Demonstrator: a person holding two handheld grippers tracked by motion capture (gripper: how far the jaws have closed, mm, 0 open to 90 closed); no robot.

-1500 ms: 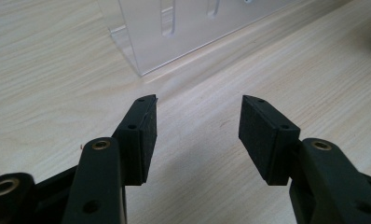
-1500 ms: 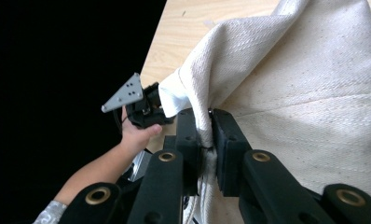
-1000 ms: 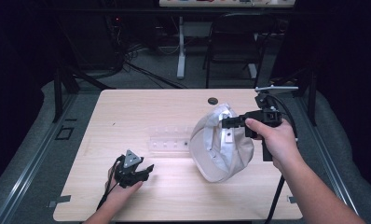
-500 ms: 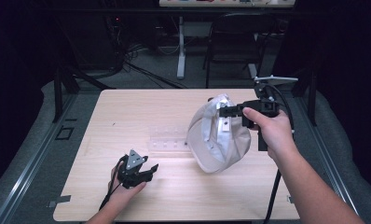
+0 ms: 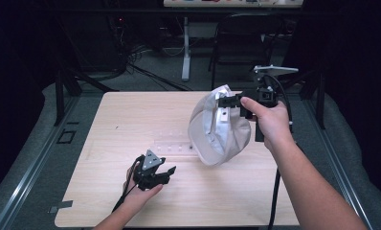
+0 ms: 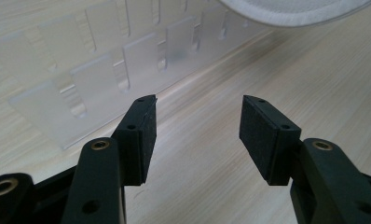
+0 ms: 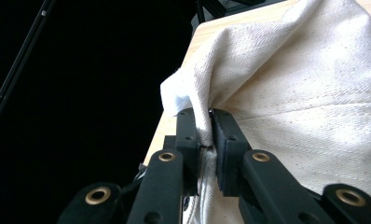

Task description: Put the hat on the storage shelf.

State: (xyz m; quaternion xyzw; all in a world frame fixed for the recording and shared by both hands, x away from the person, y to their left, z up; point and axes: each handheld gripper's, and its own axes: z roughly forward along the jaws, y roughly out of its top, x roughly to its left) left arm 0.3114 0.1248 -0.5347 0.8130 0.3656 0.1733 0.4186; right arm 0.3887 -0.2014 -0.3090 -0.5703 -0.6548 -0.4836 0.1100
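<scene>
Hanging crumpled above the bench (image 5: pixel 131 120), a cream cloth cap (image 5: pixel 217 132) was pinched by the right tool (image 5: pixel 225 102); the left tool (image 5: pixel 165 173) gaped, empty.

Dark room; wooden table (image 5: pixel 131 120), grey floor (image 5: pixel 145 62), black chair (image 5: pixel 236 48) behind.

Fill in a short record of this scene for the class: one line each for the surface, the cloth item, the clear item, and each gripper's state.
surface: light wooden table
cloth item: white cap, lifted, hanging from the right gripper
clear item: transparent slotted rack, lying flat on the table
right gripper: shut on the cap's fabric
left gripper: open, holding nothing, low over the table near the rack
</scene>
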